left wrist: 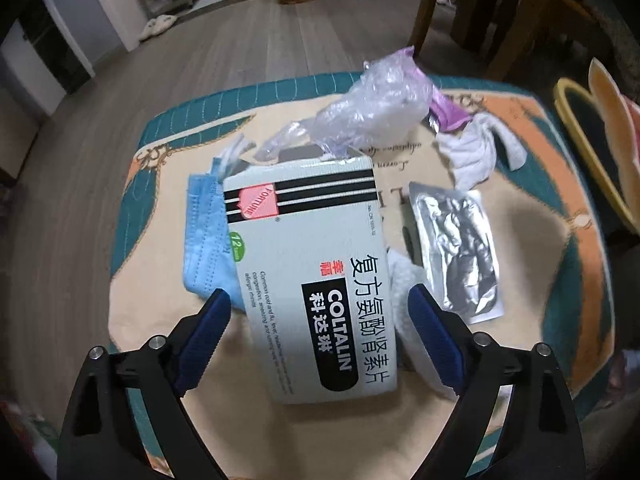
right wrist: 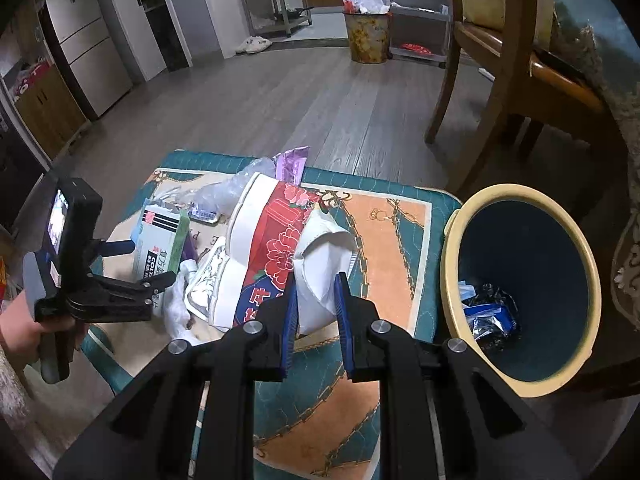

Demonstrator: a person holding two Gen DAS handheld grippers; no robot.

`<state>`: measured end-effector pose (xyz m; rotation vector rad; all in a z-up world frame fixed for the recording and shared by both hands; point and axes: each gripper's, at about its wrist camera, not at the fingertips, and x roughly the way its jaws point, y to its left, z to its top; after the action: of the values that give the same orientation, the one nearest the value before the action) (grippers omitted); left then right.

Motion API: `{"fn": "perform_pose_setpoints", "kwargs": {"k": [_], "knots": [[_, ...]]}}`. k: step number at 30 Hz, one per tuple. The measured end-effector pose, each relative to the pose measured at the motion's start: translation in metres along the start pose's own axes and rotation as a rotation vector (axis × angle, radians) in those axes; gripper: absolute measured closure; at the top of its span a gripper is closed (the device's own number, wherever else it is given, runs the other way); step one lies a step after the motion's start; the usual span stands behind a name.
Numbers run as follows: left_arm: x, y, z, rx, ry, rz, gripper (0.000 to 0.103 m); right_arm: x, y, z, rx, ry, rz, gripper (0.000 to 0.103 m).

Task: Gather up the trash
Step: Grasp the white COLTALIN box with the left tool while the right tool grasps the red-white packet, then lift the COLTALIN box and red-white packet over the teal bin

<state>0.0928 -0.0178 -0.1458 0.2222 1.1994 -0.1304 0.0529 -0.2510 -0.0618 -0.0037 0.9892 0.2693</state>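
A grey-white Coltalin medicine box (left wrist: pixel 312 264) lies between the jaws of my left gripper (left wrist: pixel 320 316). The jaws stand wide and the blue pads (left wrist: pixel 208 328) are clear of its sides, so it is open. In the right wrist view the box (right wrist: pixel 160 240) tilts up over the mat, with the left gripper (right wrist: pixel 140 264) around it. My right gripper (right wrist: pixel 316 304) is shut on a crushed white paper cup with a red flower print (right wrist: pixel 280 248), held above the mat. To its right stands the yellow-rimmed bin (right wrist: pixel 452 240) with wrappers in the bottom.
Around the box on the patterned, teal-edged mat (left wrist: pixel 168 128) lie a blue face mask (left wrist: pixel 204 248), a silver foil packet (left wrist: pixel 456 248), a clear plastic bag (left wrist: pixel 372 108), a purple wrapper (left wrist: pixel 448 114) and white tissue (left wrist: pixel 472 152). A wooden chair (right wrist: pixel 500 80) stands behind the bin.
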Motion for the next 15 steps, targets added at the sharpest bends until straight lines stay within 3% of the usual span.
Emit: {"fn": "perform_pose_setpoints", "kwargs": {"k": [1,2,3,9,15], "knots": [[0.002,-0.001,0.000,0.010,0.004,0.015,0.015,0.000,-0.002,0.000,0.001,0.000,-0.002,0.085],[0.003,-0.001,0.000,0.011,0.008,0.011,0.025,0.000,-0.004,-0.001,0.004,0.000,-0.002,0.085],[0.003,-0.001,0.000,0.012,0.016,0.002,0.029,0.000,-0.006,0.000,0.009,-0.001,-0.001,0.085],[-0.011,0.002,-0.005,0.022,0.009,0.001,0.029,0.000,-0.014,0.001,0.030,0.000,0.005,0.085],[-0.083,-0.007,0.002,0.042,-0.135,-0.020,0.029,-0.010,-0.014,0.003,0.033,-0.028,0.005,0.085]]}}
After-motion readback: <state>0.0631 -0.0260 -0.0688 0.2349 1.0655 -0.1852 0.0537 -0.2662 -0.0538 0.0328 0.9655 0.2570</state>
